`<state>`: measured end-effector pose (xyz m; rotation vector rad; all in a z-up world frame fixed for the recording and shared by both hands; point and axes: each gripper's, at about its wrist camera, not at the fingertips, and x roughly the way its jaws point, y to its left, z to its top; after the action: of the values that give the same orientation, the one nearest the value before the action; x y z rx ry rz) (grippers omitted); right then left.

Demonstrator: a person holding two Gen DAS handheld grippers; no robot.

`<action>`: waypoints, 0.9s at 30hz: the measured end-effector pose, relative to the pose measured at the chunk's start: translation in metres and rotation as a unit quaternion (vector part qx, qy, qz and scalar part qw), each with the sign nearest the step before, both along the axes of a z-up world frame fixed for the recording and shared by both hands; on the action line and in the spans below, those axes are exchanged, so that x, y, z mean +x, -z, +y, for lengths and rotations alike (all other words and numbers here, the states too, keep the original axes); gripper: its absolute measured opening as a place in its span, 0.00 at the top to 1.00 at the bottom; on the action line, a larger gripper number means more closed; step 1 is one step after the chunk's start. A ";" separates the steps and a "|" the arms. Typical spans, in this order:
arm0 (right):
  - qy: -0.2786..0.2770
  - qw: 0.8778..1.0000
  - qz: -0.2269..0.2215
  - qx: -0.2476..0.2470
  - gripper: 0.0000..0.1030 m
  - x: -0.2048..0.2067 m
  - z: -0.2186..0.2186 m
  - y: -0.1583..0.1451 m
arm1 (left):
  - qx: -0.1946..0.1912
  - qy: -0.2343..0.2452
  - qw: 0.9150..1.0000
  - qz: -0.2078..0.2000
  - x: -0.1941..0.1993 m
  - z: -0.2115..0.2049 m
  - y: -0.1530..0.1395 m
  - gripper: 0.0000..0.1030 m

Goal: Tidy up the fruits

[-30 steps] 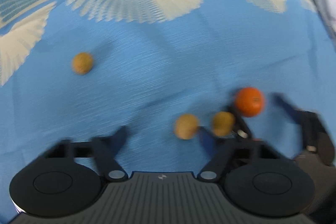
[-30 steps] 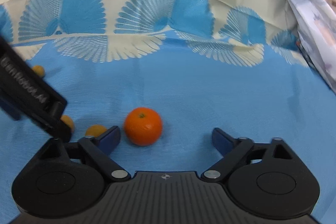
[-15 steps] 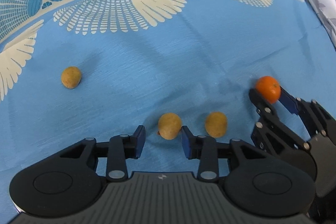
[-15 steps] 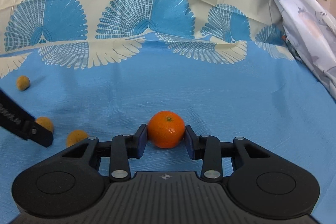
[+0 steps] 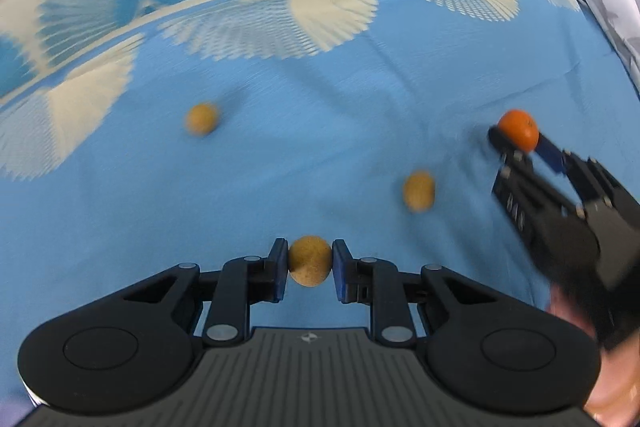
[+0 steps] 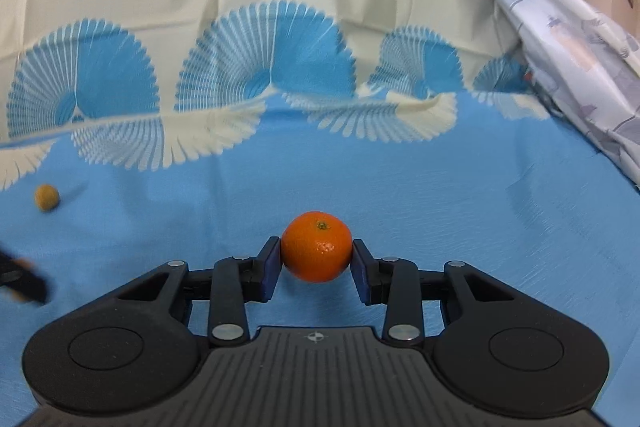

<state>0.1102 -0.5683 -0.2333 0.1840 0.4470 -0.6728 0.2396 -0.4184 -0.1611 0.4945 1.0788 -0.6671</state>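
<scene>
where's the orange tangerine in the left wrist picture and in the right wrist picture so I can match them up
Left wrist view: the tangerine sits at the right edge, clamped at the tip of the right gripper.
Right wrist view: the tangerine is at lower centre, between the blue finger pads.
Shared landmark: the lone brown fruit lying on the blue cloth, at far left in the right wrist view.

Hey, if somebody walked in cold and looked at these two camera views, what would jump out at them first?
Probably the bright orange mandarin, clamped between the fingers of the right gripper low in the middle of its view. Next, the left gripper pinching a small tan fruit the same way, with two more tan fruits loose on the blue cloth beyond it.
</scene>
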 end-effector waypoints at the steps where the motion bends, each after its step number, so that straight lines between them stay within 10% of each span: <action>1: 0.003 1.000 -0.002 -0.005 0.63 -0.003 0.002 -0.002 | 0.003 -0.010 1.000 0.001 -0.007 0.014 -0.008 0.75; 12: -0.092 0.994 -0.034 -0.049 0.62 -0.082 0.115 -0.090 | 0.039 -0.112 0.993 -0.011 -0.095 0.185 -0.074 0.75; 21: -0.259 0.963 -0.022 0.069 0.62 -0.179 0.247 -0.134 | 0.035 -0.163 0.986 -0.018 -0.179 0.292 -0.098 0.75; 27: -0.324 0.945 -0.012 0.049 0.62 -0.211 0.312 -0.157 | -0.006 -0.183 0.982 -0.041 -0.234 0.345 -0.111 0.75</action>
<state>-0.1004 -0.2564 -0.0761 0.1272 0.4843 -0.0013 0.0057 -0.0739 -0.0497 0.2986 1.0524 -0.3258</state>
